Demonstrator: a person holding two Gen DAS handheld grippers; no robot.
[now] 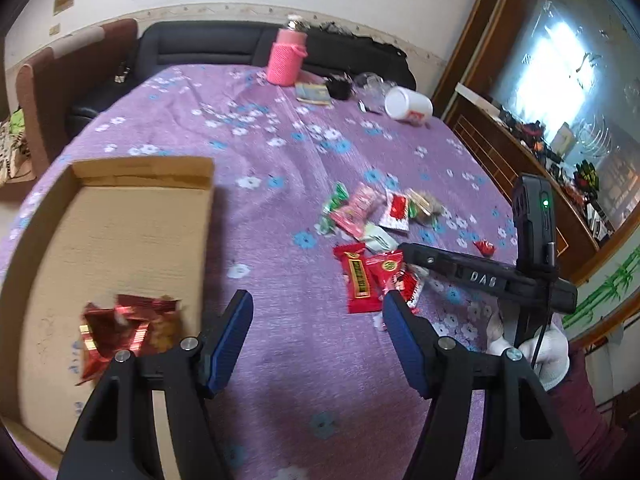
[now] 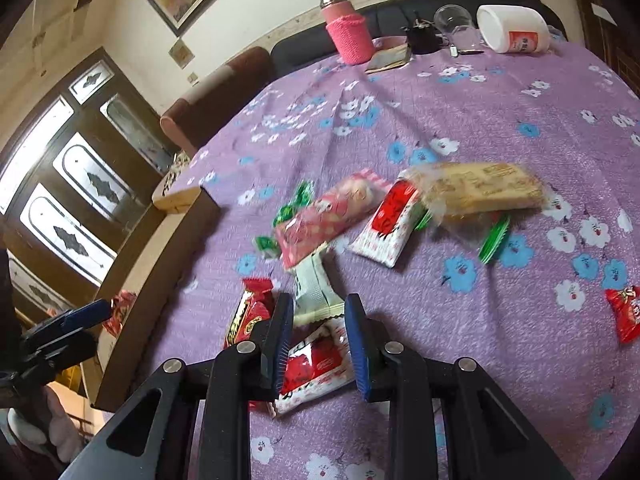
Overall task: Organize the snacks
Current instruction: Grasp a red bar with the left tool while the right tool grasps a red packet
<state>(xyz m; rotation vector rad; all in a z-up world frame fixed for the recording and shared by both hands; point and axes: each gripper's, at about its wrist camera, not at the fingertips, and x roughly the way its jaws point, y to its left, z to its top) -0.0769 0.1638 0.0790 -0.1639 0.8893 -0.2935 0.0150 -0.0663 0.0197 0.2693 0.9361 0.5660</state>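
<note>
In the left wrist view my left gripper (image 1: pixel 317 296) stands open over bare purple cloth, nothing between its blue pads. Just left of it lies a shallow cardboard box (image 1: pixel 120 220) with a red foil snack (image 1: pixel 128 328) inside. The snack pile (image 1: pixel 372 216) lies ahead to the right, where my right gripper (image 1: pixel 406 260) reaches in. In the right wrist view my right gripper (image 2: pixel 319 300) has narrow jaws, the pads pressing on a red-and-white packet (image 2: pixel 316 360). Beside it lie a white-green packet (image 2: pixel 314 292) and a red bar (image 2: pixel 248 316). Farther off are a pink packet (image 2: pixel 332 216) and a tan biscuit bar (image 2: pixel 480 192).
The table's purple flowered cloth (image 1: pixel 280 160) has at its far edge a pink knit-sleeved bottle (image 1: pixel 286 60), a white jar on its side (image 1: pixel 408 104) and a glass (image 2: pixel 456 24). A lone red packet (image 2: pixel 624 312) lies right. A dark sofa stands behind, a wooden cabinet (image 1: pixel 520 152) right.
</note>
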